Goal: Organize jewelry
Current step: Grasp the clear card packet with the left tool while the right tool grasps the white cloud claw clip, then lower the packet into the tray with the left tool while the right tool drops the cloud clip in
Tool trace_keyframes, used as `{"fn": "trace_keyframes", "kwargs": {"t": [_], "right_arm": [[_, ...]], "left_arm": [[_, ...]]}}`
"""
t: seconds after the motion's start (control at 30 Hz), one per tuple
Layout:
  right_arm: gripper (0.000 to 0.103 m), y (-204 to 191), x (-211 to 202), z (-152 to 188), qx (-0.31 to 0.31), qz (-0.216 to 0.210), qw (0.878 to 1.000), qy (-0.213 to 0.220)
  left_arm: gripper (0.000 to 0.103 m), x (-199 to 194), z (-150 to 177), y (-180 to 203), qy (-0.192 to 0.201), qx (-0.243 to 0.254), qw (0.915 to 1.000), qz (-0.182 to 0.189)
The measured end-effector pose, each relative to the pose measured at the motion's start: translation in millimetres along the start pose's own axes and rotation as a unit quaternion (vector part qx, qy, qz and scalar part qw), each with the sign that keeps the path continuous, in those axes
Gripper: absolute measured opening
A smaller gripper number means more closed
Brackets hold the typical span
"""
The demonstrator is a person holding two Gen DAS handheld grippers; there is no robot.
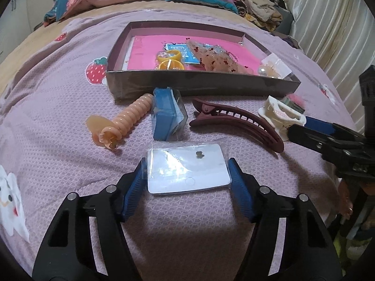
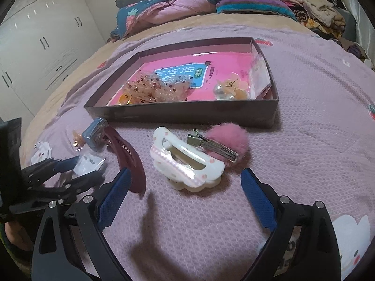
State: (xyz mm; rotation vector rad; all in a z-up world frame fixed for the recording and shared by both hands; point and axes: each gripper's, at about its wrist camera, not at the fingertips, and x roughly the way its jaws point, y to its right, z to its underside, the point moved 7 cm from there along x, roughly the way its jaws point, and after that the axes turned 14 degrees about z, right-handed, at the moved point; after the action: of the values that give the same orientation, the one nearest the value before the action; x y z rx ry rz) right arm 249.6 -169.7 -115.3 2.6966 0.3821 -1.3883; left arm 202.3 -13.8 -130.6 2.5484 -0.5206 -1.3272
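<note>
Left gripper: jaws spread on either side of a white earring card in a clear plastic sleeve, which lies flat on the bed's pink quilted bedspread. Both blue pads sit right at the card's short edges; whether they actually press it cannot be told. A small dark stud shows near the card's upper middle.

Right gripper: jaws wide apart, grasping nothing. It hovers just short of a white claw hair clip with pink dots, which lies on its side between and beyond the fingertips.

Beyond the card, from left to right in the left wrist view: a peach spiral hair tie, a small blue packaged box tilted against it, and a long maroon hair clip. The white claw clip lies just right of the maroon one. Touching its far side is a pink fur pom-pom clip, metal alligator clip facing up.

Farther back: a shallow dark cardboard box lined with a pink printed sheet. Inside it are yellow rings at the left, a translucent scrunchie with red flecks in the middle, and pearl earrings on a peach flower piece near the right corner.

Farthest: folded bedding and a pile of clothes at the head of the bed.
</note>
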Motion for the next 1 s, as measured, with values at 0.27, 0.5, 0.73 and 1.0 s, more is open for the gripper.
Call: {"fn": "trace_keyframes", "kwargs": {"t": [0.27, 0.5, 0.73, 1.0], "right_arm": [[0.069, -5.2, 12.2, -6.7, 0.015, 0.003, 1.000, -0.003], [0.066, -7.2, 8.2, -4.7, 0.011, 0.003, 1.000, 0.001], [0.066, -17.1, -18.3, 4.2, -0.007, -0.014, 1.000, 0.015], [0.066, -23.9, -58.7, -2.4, -0.020, -0.034, 0.998, 0.049]], "left_arm": [[0.059, -11.8, 1.8, -4.0, 0.008, -0.009, 0.9999, 0.005], [0.059, -20.4, 1.6, -4.7, 0.015, -0.012, 0.9998, 0.006], [0.059, -36.5, -3.7, -5.9, 0.034, -0.015, 0.9993, 0.005], [0.059, -59.7, -15.5, -8.6, 0.061, -0.023, 0.9979, 0.004]]}}
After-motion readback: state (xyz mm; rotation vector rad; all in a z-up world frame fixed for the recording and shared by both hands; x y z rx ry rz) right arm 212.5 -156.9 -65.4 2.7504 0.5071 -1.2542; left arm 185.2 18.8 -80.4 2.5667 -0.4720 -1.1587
